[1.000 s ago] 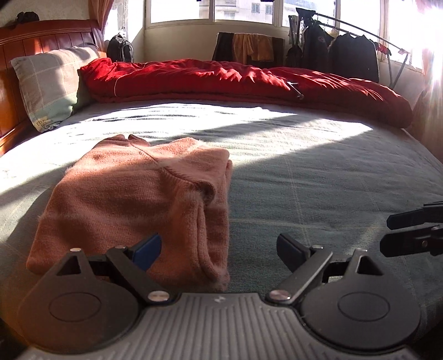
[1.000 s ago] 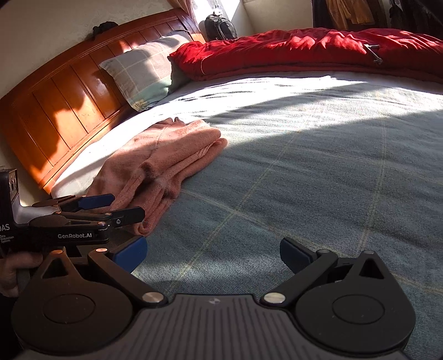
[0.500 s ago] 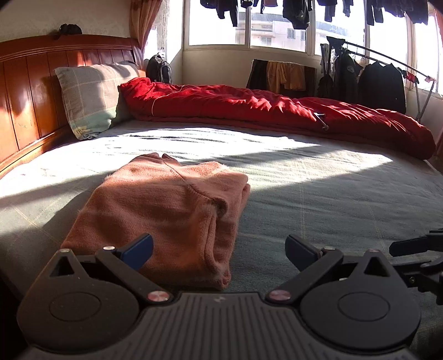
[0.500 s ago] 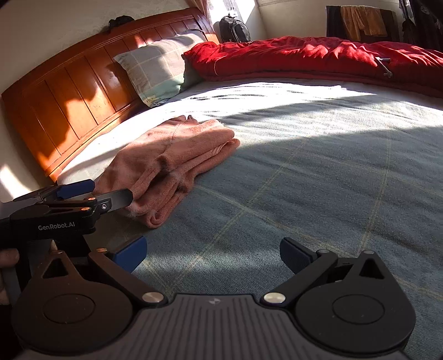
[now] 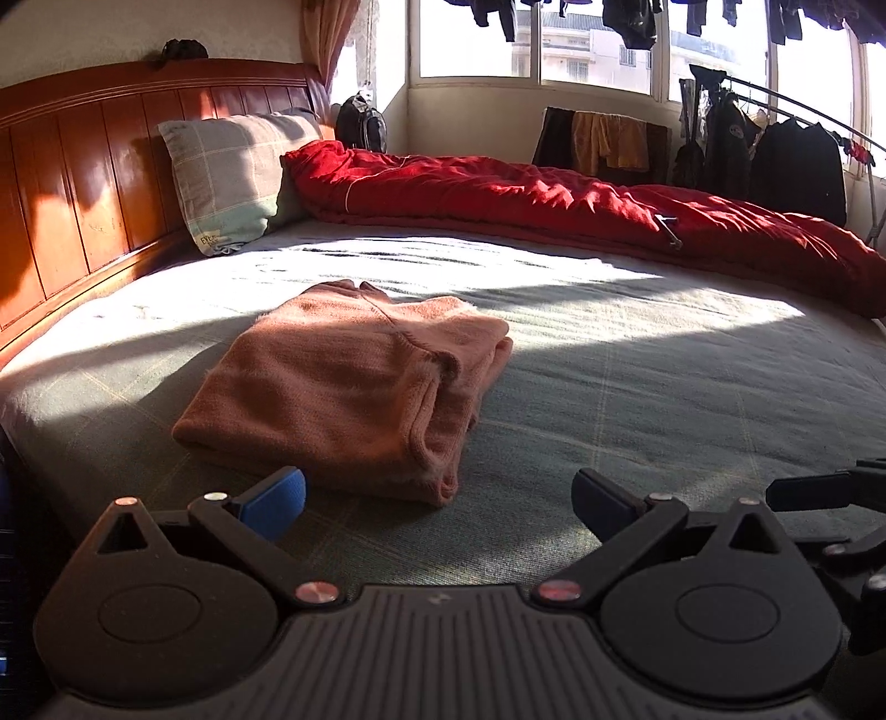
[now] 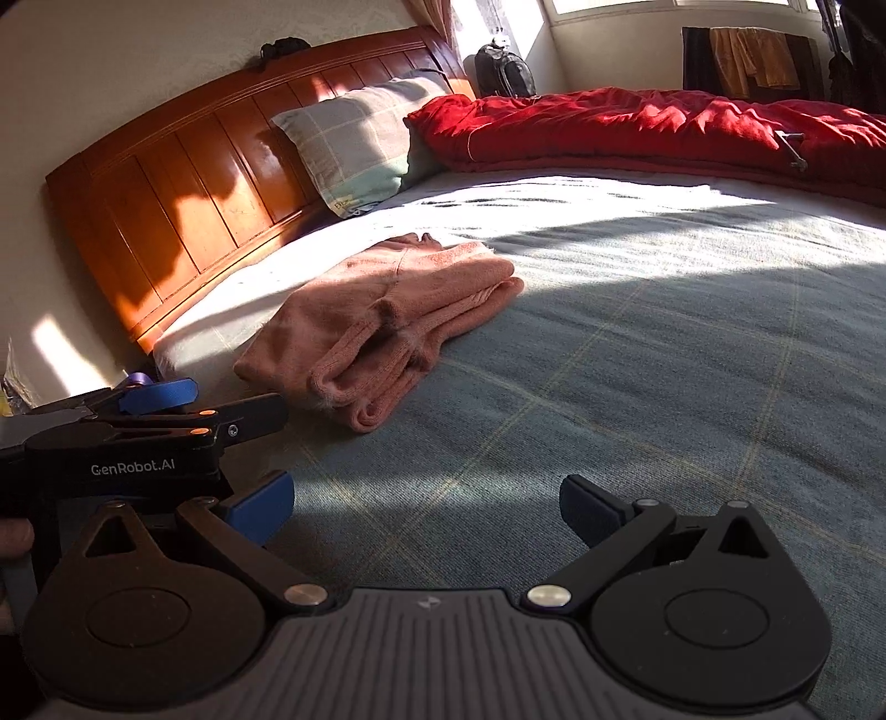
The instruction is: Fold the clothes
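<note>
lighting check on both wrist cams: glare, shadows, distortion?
Left wrist: windows blown out, a bright sun band across the bedspread behind the folded pink sweater, which is half in shadow; fisheye bends the headboard. Right wrist: same sun band, dappled shadows on the headboard, dark vignetted corners; sweater sharp.

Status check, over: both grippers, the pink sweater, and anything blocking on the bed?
Left gripper open, empty. Right gripper open, empty. Pink sweater folded, lying flat on the bed, clear of both. Nothing in the way near it.
</note>
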Action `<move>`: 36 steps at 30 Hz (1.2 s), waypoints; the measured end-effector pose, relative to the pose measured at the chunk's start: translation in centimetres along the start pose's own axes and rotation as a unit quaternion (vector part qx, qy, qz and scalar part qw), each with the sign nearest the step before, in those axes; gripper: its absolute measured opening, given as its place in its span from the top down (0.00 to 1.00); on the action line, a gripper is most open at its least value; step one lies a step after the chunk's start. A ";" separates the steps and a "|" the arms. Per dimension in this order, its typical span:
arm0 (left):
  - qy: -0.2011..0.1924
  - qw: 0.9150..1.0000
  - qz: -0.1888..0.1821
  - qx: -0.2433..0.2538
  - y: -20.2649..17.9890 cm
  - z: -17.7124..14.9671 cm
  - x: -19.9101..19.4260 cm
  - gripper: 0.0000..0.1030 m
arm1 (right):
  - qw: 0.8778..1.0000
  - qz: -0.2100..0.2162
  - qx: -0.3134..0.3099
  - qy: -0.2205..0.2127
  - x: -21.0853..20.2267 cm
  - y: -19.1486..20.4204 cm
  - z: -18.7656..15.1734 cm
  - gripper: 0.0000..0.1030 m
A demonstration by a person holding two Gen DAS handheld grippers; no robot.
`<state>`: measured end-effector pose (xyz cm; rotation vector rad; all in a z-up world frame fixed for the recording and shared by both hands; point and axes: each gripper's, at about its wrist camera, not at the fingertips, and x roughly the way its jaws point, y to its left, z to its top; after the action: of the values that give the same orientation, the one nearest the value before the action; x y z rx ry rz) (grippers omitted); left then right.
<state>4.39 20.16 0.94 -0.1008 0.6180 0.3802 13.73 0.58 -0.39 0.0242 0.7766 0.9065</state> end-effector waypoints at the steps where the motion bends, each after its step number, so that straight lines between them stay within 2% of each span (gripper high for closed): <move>1: 0.002 1.000 0.009 0.000 -0.1 -0.1 -0.3 0.01 | 1.000 0.002 -0.007 0.002 -0.2 0.4 -0.1 0.00; 3: 0.008 1.000 0.027 0.006 -0.5 -0.3 -0.8 0.01 | 1.000 0.005 -0.026 0.003 -0.6 1.2 -0.3 0.00; 9: 0.015 0.999 0.028 -0.006 0.0 -0.7 -2.3 0.01 | 0.998 0.017 -0.061 0.000 -1.6 3.1 -0.8 0.00; 15: 0.043 0.997 0.015 -0.061 1.5 -0.8 -3.3 0.01 | 0.997 0.001 -0.082 0.001 -1.8 4.0 0.0 0.00; 19: 0.049 0.996 0.044 -0.058 1.8 -1.0 -4.2 0.01 | 0.996 -0.028 -0.085 0.002 -1.0 4.3 1.4 0.00; 24: 0.060 0.993 0.069 -0.070 2.9 -1.2 -4.8 0.01 | 0.996 -0.036 -0.084 -0.006 0.3 5.4 2.5 0.00; 27: 0.070 0.992 0.086 -0.064 3.6 -1.5 -4.9 0.01 | 0.996 -0.042 -0.081 -0.007 1.0 5.9 2.1 0.00; 32: 0.086 0.988 0.112 -0.059 4.7 -2.8 -5.6 0.01 | 0.997 -0.030 -0.073 0.021 2.6 6.9 0.7 0.00; 36: 0.097 0.986 0.116 -0.067 5.8 -3.9 -6.2 0.01 | 0.995 -0.022 -0.090 0.039 3.3 8.3 -0.4 0.00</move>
<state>-4.54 22.79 1.49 -0.1979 0.7996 0.6439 8.84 8.10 0.10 -0.1882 0.7626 0.9368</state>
